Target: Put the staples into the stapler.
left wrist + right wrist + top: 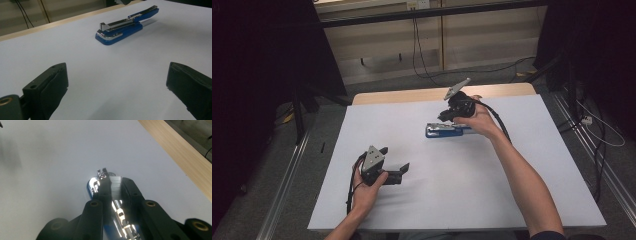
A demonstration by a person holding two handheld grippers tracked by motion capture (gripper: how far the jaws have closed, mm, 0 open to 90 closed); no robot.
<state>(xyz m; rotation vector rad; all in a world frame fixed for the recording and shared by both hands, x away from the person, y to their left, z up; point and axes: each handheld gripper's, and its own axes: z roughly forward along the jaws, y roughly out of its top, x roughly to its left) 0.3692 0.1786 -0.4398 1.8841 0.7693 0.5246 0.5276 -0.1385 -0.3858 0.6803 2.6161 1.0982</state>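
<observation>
Blue stapler [444, 130] lies mid-table on the white table [522, 200]; right gripper [113, 185] pinches its metal top from above; left gripper [397, 162] rests well apart, jaws spread wide, holding nothing.

A blue stapler [126, 25] with shiny silver metal parts. It lies on a plain white table [452, 200] with a light wood edge.

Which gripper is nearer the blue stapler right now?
Right. The right gripper is over the blue stapler, jaws closed around it; the left gripper sits open, well short of it, toward the person.
</observation>
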